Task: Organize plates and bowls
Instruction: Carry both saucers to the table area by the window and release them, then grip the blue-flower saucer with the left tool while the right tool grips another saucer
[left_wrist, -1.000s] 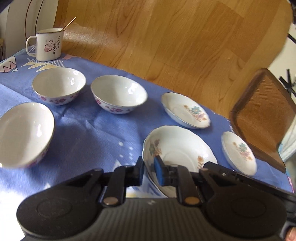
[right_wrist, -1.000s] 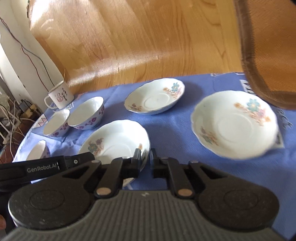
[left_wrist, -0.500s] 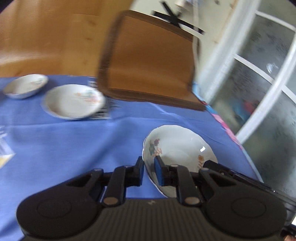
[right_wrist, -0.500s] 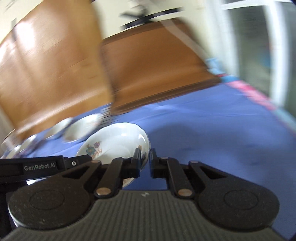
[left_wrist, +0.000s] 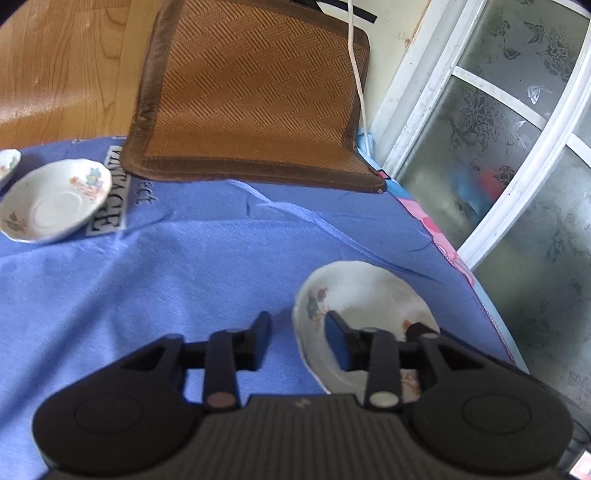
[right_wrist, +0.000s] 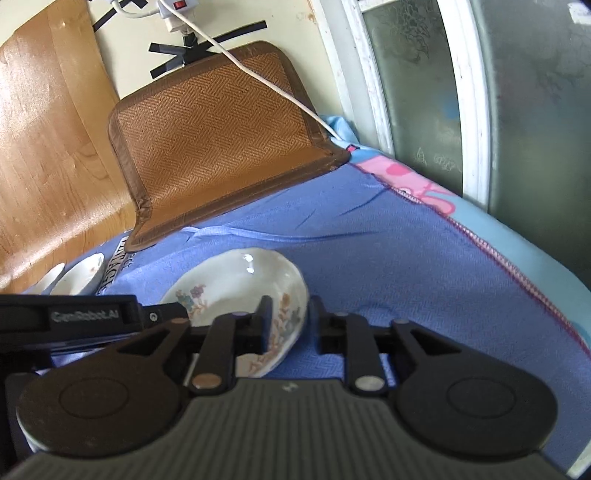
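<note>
Resting on the blue-clothed counter (left_wrist: 221, 258) near the window, the floral plate (left_wrist: 369, 295) now lies freed: the left claw (left_wrist: 299, 339) has spread apart around its rim, a second plate (left_wrist: 51, 203) far left. From the right wrist, the right claw (right_wrist: 290, 317) also gapes astride the rim, plus a wall socket.

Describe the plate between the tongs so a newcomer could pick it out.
Start at the woven brown mat leaning at the back of the blue cloth. Come forward toward the frosted window: the floral plate lies there alone, both open tongs straddling its rim, unlike the plate far left.
</note>
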